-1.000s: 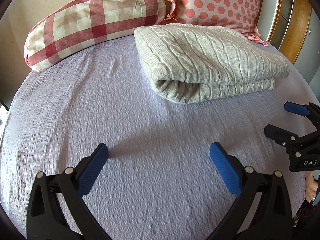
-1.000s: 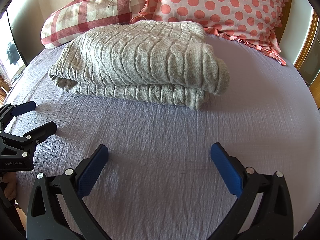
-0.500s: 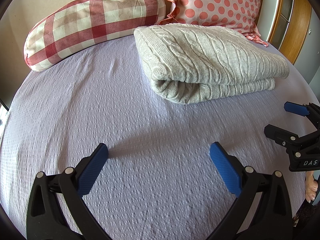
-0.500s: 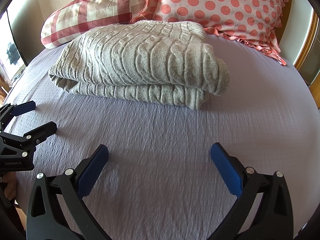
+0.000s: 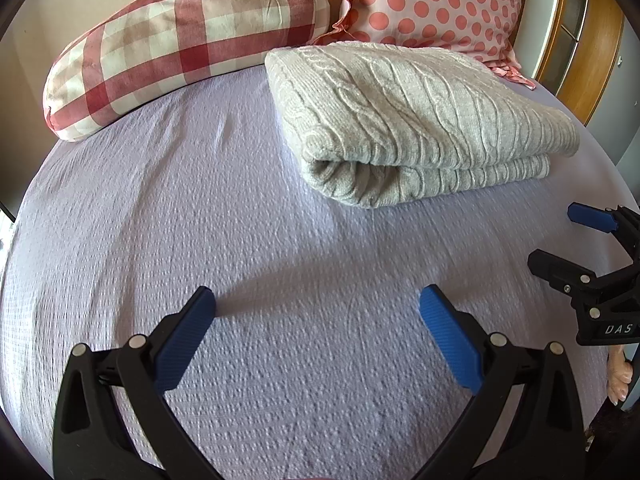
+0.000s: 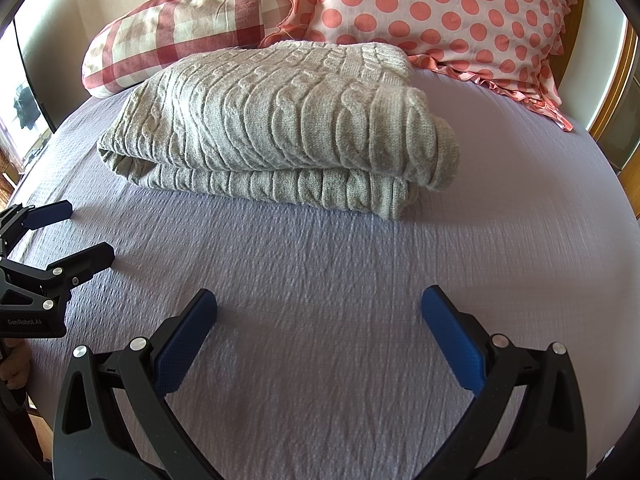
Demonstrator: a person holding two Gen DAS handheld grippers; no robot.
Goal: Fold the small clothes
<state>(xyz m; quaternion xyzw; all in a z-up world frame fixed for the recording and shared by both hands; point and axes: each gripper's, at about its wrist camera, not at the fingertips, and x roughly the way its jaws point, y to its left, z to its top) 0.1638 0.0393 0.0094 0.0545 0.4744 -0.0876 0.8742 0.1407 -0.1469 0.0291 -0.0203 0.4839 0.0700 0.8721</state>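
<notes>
Nearest in the left wrist view, the left gripper (image 5: 316, 320) hangs just above the lilac bedspread (image 5: 168, 208) near the bed's front edge, its blue-padded fingers (image 5: 184, 340) spread wide apart with nothing between them. The right gripper (image 6: 320, 322) sits the same way in its own view: jaws wide apart, empty, low over bare, crinkle-textured cover.

Each tool also shows at the margin of the other's view. At the right edge of the left wrist view, the right gripper's black body carries a white label reading "DAS" (image 5: 618, 329), with a bit of the person's fingers (image 5: 619, 378) showing below it. At the left edge of the right wrist view, the left gripper's body bears small pale lettering that reads "GenRobot.AI" (image 6: 25, 322), and part of a hand (image 6: 14, 364) shows under it.

Farther in, towards the middle of the bed, lies the grey cable-knit sweater (image 6: 280, 120). It is folded into a thick rectangular bundle with two layers visible along its near side, the upper layer rolling over at one end. It rests flat on the bedspread, well apart from both grippers.

Behind it, along the head edge of the bed, a red-and-cream checked pillow (image 5: 180, 40) lies towards the left corner, and a pink pillow with coral polka dots and a frilled border (image 6: 440, 12) stands to the right, its lower part touching or just behind the sweater's far edge. A wooden frame (image 5: 592, 52) shows beyond the right corner.
</notes>
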